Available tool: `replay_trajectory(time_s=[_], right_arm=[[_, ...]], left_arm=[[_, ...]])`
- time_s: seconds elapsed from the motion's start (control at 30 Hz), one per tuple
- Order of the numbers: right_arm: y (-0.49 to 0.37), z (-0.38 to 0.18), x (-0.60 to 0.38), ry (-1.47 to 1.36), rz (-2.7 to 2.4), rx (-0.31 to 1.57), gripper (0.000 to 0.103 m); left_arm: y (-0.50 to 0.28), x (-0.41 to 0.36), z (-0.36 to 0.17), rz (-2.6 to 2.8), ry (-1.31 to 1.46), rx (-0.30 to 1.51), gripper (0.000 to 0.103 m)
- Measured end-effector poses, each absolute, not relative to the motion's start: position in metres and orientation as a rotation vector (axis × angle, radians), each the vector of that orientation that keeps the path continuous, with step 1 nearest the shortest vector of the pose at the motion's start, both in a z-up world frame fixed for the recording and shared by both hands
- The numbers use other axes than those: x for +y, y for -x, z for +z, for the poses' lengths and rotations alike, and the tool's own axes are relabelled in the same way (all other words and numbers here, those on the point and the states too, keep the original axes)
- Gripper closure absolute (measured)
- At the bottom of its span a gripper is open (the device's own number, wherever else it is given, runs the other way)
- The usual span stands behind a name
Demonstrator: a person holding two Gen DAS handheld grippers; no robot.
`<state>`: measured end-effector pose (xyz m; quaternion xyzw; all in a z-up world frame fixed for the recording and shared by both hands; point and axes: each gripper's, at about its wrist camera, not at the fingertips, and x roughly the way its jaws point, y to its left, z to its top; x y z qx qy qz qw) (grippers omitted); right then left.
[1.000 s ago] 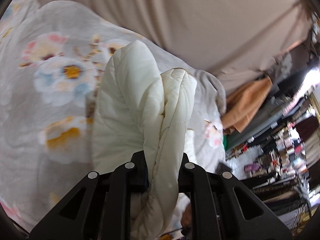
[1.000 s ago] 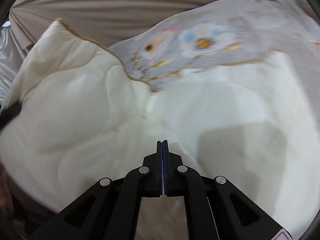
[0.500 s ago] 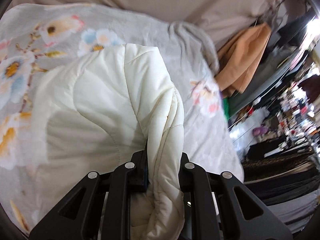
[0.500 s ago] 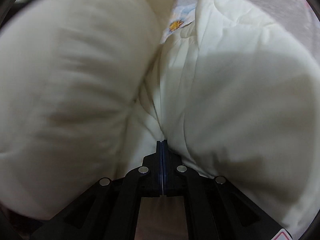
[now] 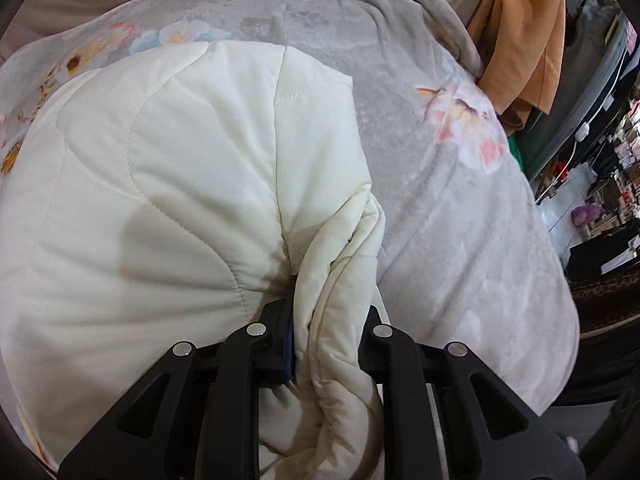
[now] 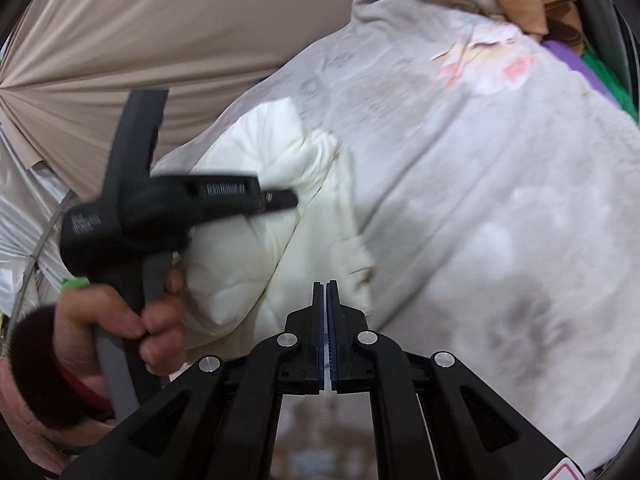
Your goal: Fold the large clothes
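Since a second ago: cream quilted garment (image 5: 192, 184) now lies spread lower over the floral grey blanket (image 5: 460, 208), where it hung bunched upright before; the right wrist view, filled with cream padding half a second ago, now looks across open blanket.
Left gripper (image 5: 328, 344): clamped on a rolled, seamed edge of the garment, the fold squeezed between both black fingers.
Right gripper (image 6: 327, 332): empty, jaws just starting to part, only a sliver of gap, nothing between them.
Left hand (image 6: 120, 320): seen from the right wrist view, wrapped round the handle of its tool, blurred.
Where the garment sits: on the blanket, toward the left side, puffed in lobes; one padded end pokes out near the blanket's middle.
How it will handle: looks light, soft and springy; the filling probably pushes a fold back open, and the smooth shell may slip in a shallow pinch.
Where to grip: likely the stitched hem or a seam line, taken deep, not the fat padded middle.
Background: beige curtain (image 6: 160, 40) behind, orange cloth (image 5: 524, 40) at the far edge.
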<state>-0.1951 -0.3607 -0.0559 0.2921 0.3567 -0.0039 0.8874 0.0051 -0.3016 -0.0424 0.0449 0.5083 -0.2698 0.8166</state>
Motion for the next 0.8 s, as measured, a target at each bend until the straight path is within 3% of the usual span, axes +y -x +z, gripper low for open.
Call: replay_trajectory(time_s=[0.27, 0.37, 0.4, 0.47, 0.5, 0.53, 0.63, 0.8], right_arm=[[0.187, -0.049, -0.374, -0.562, -0.008, 0.756, 0.096], [0.184, -0.041, -0.374, -0.532, -0.001, 0.753, 0.094], [0.181, -0.038, -0.373, -0.526, -0.003, 0.745, 0.088], [0.179, -0.024, -0.371, -0.511, 0.004, 0.708, 0.064], [0.178, -0.017, -0.368, -0.504, 0.011, 0.683, 0.049], [0.176, -0.011, -0.366, -0.499, 0.024, 0.668, 0.043], [0.163, 0.002, -0.356, -0.494, 0.056, 0.662, 0.032], [0.138, 0.006, -0.333, -0.513, 0.115, 0.711, 0.029]], left_arm=[[0.004, -0.311, -0.047, -0.57, -0.151, 1.037, 0.081], [0.007, -0.296, -0.022, -0.598, -0.063, 1.044, 0.069], [0.009, -0.287, -0.01, -0.615, -0.016, 1.038, 0.064], [0.014, -0.261, 0.016, -0.642, 0.088, 0.998, 0.056], [0.018, -0.244, 0.029, -0.643, 0.129, 0.97, 0.046], [0.021, -0.231, 0.038, -0.635, 0.152, 0.951, 0.038], [0.034, -0.171, 0.053, -0.563, 0.175, 0.908, 0.029], [0.064, -0.104, 0.019, -0.444, 0.124, 1.012, 0.027]])
